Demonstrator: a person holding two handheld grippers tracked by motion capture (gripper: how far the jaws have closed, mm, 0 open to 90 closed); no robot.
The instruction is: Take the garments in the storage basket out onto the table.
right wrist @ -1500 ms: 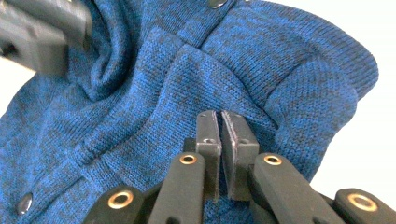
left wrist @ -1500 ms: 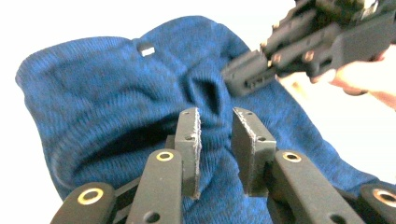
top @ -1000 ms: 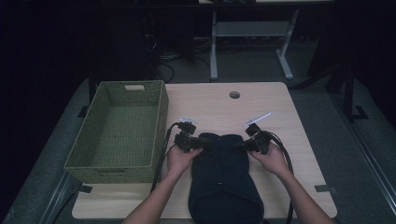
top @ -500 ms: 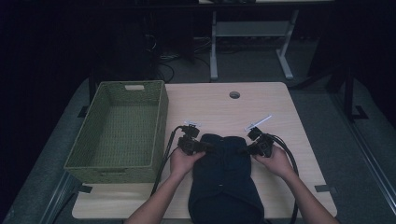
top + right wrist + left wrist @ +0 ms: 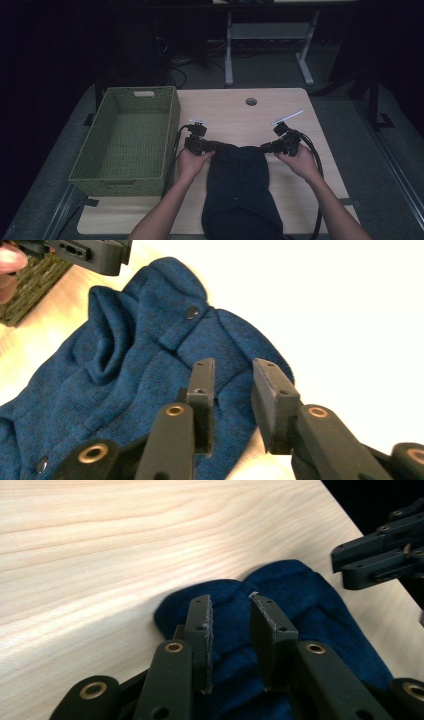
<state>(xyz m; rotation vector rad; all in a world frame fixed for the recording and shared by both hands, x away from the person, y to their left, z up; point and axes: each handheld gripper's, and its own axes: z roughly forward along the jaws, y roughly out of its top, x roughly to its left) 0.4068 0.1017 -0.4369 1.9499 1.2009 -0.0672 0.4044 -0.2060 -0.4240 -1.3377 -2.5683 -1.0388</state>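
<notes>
1. A dark blue garment (image 5: 240,190) lies flat on the counter (image 5: 235,107), its far edge between the two grippers and its near end hanging over the counter's near edge.
2. The left gripper (image 5: 230,630) hangs over the garment's far left corner, fingers apart with cloth showing in the gap.
3. The right gripper (image 5: 232,390) sits at the far right corner, fingers likewise apart.
4. Since a second ago both hands have drawn slightly nearer the person, and the garment's top edge with them.
5. A green basket (image 5: 127,137) stands left of the garment.
</notes>
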